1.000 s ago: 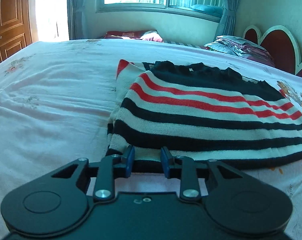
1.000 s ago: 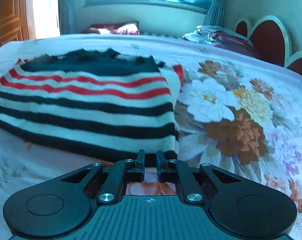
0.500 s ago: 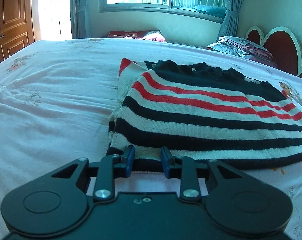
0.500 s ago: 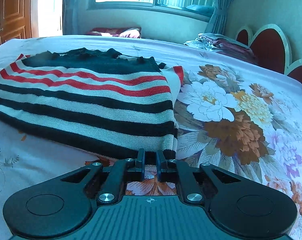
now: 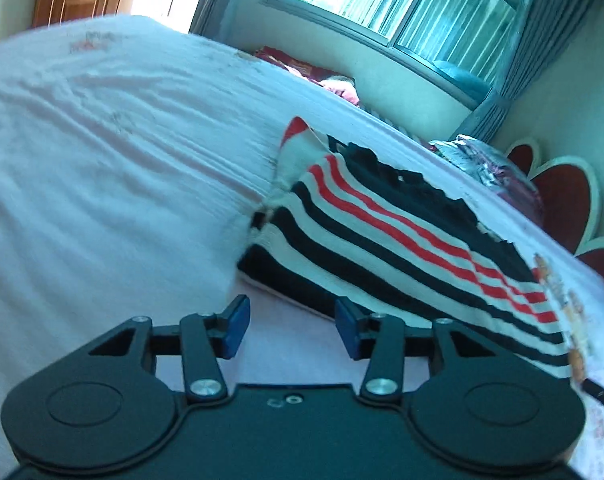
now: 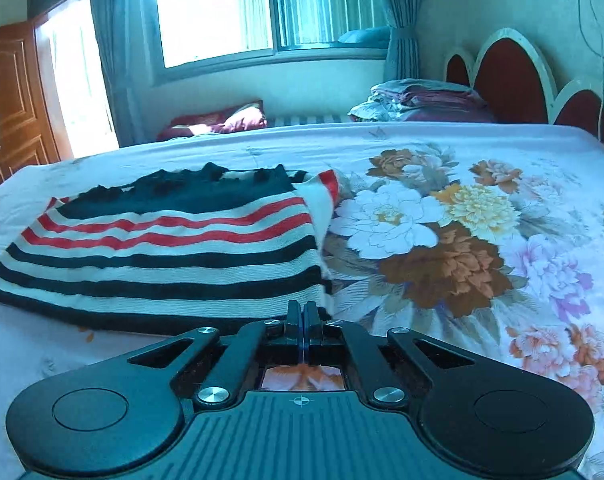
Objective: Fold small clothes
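Left wrist view: the left gripper (image 5: 289, 326) stands wide open, blue pads (image 5: 234, 326) empty, just short of the folded black, white and red striped knit sweater (image 5: 390, 240). The right gripper (image 6: 302, 330) is pressed together at the sweater's (image 6: 169, 256) near hem corner; whether it pinches fabric is unclear. The sweater lies on the pale floral bedsheet (image 6: 462, 240), with the red scalloped headboard (image 6: 510, 80) beyond.

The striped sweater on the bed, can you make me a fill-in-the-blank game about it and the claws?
1. The left claw has its blue pads spread apart, so it is ____.
2. The right claw has its fingers pressed together, so it is ____.
3. The striped sweater has black, white and ____ stripes.
4. The sweater lies on a bedsheet printed with big ____.

Missing words: open; shut; red; flowers
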The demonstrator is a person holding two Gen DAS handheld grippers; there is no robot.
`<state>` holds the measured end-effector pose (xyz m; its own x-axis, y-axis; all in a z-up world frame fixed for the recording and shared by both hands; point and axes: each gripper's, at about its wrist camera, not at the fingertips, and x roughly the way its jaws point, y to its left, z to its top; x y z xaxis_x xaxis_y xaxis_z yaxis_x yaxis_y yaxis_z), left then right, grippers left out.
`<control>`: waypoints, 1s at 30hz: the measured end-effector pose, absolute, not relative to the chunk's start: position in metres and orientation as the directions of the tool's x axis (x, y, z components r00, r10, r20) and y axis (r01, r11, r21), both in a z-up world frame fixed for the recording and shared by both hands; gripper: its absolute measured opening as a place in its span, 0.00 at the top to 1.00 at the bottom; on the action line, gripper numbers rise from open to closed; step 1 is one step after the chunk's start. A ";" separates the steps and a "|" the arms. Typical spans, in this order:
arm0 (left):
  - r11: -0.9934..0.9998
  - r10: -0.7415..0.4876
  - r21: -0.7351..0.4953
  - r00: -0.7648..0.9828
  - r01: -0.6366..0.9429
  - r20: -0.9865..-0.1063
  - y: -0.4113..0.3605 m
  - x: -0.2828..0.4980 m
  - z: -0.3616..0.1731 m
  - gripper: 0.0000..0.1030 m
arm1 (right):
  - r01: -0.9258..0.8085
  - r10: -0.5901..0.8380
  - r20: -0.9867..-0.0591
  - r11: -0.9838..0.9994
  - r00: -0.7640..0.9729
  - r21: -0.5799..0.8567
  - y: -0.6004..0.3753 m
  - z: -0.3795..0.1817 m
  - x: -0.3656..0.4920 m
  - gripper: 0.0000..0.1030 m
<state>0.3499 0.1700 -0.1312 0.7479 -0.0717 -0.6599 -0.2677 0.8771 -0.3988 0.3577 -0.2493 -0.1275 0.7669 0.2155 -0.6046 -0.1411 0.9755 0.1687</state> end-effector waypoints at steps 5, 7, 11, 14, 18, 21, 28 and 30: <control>0.734 -0.103 -0.577 0.783 -0.357 -0.614 0.180 0.364 -0.155 0.58 | -0.246 0.377 -0.587 0.924 0.717 0.293 -0.208 -0.115 0.380 1.00; 0.689 -0.098 -0.619 0.797 -0.377 -0.596 0.189 0.371 -0.160 0.62 | -0.281 0.422 -0.585 0.905 0.693 0.319 -0.190 -0.113 0.396 1.00; 0.619 -0.103 -0.682 0.820 -0.390 -0.563 0.206 0.390 -0.171 0.68 | -0.308 0.478 -0.601 0.877 0.641 0.369 -0.159 -0.119 0.433 1.00; 0.581 -0.109 -0.715 0.833 -0.389 -0.542 0.214 0.400 -0.175 0.68 | -0.320 0.504 -0.611 0.863 0.611 0.392 -0.140 -0.124 0.454 1.00; 0.604 -0.106 -0.696 0.826 -0.389 -0.554 0.213 0.412 -0.174 0.81 | -0.342 0.522 -0.622 0.853 0.584 0.394 -0.119 -0.130 0.471 1.00; 0.595 -0.108 -0.716 0.847 -0.364 -0.521 0.210 0.408 -0.163 0.85 | -0.356 0.530 -0.626 0.848 0.572 0.393 -0.110 -0.132 0.474 1.00; 0.593 -0.126 -0.726 0.850 -0.348 -0.511 0.212 0.407 -0.169 0.85 | -0.322 0.509 -0.659 0.861 0.553 0.395 -0.102 -0.154 0.484 1.00; 0.598 -0.130 -0.729 0.857 -0.333 -0.499 0.211 0.406 -0.165 0.85 | -0.329 0.513 -0.656 0.858 0.554 0.394 -0.103 -0.154 0.484 1.00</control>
<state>0.4059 0.2111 -0.1649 0.8569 -0.1304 -0.4987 -0.3331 0.5981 -0.7289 0.4837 -0.1034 -0.1544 0.5539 0.5131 -0.6557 -0.3293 0.8583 0.3936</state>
